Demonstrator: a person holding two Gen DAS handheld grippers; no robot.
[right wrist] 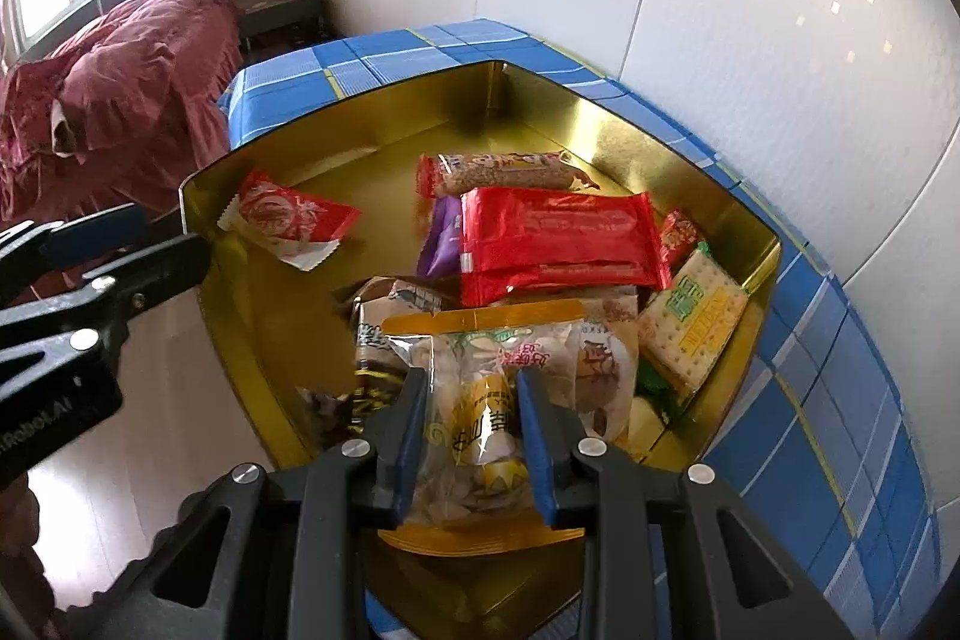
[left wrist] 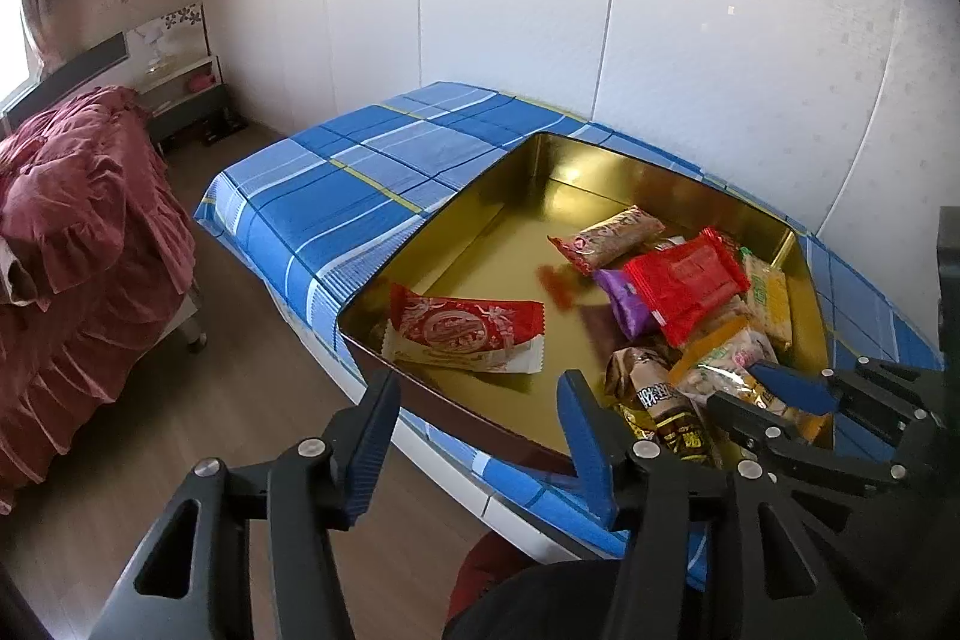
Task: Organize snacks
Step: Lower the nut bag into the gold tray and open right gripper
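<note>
Gold metal lines the open tin (right wrist: 744, 220) that fills the centre of the right wrist view, set on a blue checked cloth (right wrist: 840, 400) beside a white wall. Most of the snacks are heaped in the tin's right and lower part: a large red packet (right wrist: 558, 238) on top, a purple one (right wrist: 444, 238) under its left end, a long brown roll (right wrist: 504, 172) above them, a cracker pack (right wrist: 696, 322) at the right. One red-and-white wrapper (right wrist: 288, 220) lies alone at the left side, well apart from the heap.

The right gripper (right wrist: 474, 424), at the bottom centre of its own view, has its blue pads pressed on either side of a clear orange-edged snack bag (right wrist: 504, 376) above the near end of the heap. The left gripper (left wrist: 480, 436), low in the left wrist view, stands spread wide and holds nothing, hovering over the tin's near rim.

By the look of it the sorting is barely begun: one item seems set aside, and the pile remains jumbled.
</note>
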